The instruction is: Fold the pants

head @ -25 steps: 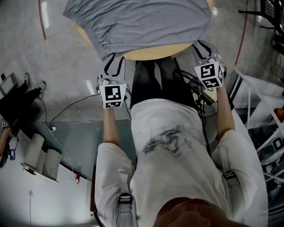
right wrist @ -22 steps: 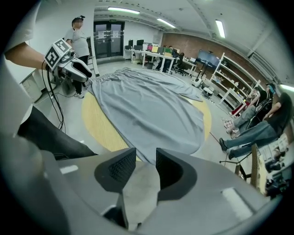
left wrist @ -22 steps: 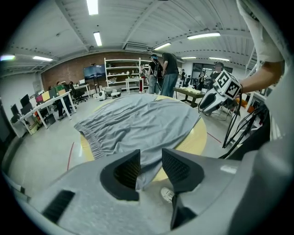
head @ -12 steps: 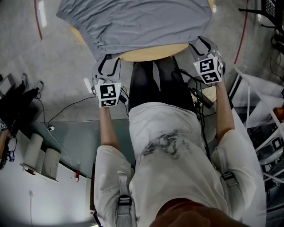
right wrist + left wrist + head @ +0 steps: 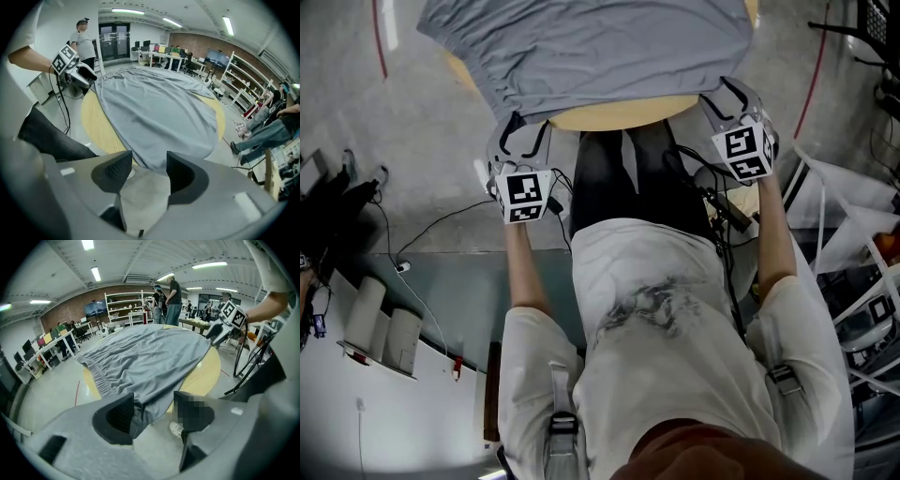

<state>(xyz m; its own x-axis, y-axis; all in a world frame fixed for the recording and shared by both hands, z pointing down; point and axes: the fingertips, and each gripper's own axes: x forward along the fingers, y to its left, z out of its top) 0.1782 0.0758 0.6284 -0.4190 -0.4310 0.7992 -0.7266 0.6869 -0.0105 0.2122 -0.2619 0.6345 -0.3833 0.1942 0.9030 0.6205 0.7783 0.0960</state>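
Across the round yellow table (image 5: 619, 114), the grey pants (image 5: 600, 47) lie spread, their near edge hanging over the rim. We judge most of the folding still ahead. Our left gripper (image 5: 154, 411) and right gripper (image 5: 149, 171), jaws just opened wide, each frame a hanging corner of cloth without pinching it. We see no container in play.
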